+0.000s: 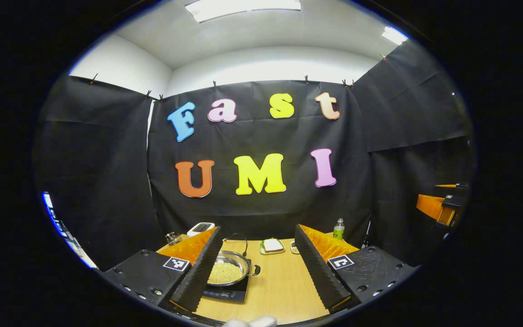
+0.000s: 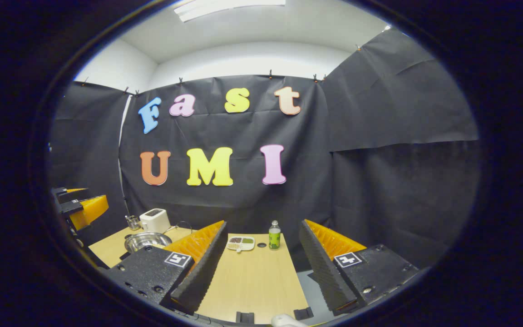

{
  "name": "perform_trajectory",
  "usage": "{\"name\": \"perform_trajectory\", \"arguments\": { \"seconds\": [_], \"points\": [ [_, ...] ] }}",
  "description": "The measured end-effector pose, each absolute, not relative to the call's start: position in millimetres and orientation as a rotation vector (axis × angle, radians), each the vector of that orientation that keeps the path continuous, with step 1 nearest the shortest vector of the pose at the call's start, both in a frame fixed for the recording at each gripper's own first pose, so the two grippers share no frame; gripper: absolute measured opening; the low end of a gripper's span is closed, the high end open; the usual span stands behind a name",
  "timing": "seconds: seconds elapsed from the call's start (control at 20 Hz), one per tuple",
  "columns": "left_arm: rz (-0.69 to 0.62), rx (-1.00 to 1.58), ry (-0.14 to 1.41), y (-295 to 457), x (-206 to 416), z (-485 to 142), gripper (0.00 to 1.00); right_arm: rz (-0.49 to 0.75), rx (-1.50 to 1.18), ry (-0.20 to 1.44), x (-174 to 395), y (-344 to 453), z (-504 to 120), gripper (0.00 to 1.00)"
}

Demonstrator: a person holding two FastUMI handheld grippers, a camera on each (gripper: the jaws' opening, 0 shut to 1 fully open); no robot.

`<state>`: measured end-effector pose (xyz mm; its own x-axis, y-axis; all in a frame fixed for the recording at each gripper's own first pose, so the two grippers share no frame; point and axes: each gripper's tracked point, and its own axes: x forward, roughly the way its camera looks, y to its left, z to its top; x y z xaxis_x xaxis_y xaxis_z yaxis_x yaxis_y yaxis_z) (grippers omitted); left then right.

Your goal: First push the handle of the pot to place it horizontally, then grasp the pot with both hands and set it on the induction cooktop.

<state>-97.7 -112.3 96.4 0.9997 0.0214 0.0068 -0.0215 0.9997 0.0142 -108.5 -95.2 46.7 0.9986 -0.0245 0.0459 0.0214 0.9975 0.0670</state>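
A steel pot (image 1: pixel 226 269) holding yellow grains sits on the black induction cooktop (image 1: pixel 225 294), on the left part of the wooden table (image 1: pixel 279 290). A short side handle (image 1: pixel 255 270) sticks out to its right and a thin wire bail (image 1: pixel 242 240) rises behind it. My left gripper (image 1: pixel 257 272) is open, held back from the pot, its left finger (image 1: pixel 198 270) covering the pot's left edge. My right gripper (image 2: pixel 257 268) is open over bare table. The pot (image 2: pixel 147 240) shows at the far left of the right gripper view.
A white toaster (image 2: pixel 155 220) stands behind the pot beside a small glass jar (image 1: pixel 173 237). A sandwich plate (image 1: pixel 272 246), a divided snack dish (image 2: pixel 241 244) and a green bottle (image 2: pixel 274 235) stand along the table's far edge. The table's right edge (image 2: pixel 300 281) drops off.
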Motion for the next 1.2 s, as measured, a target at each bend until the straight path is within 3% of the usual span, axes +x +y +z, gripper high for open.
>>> {"name": "perform_trajectory", "arguments": {
  "seconds": [1.2],
  "points": [
    [0.033,0.013,-0.033,-115.5,-70.1,102.2,0.95,-0.011,0.068,-0.027,-74.4,-113.0,45.3,0.98]
  ]
}}
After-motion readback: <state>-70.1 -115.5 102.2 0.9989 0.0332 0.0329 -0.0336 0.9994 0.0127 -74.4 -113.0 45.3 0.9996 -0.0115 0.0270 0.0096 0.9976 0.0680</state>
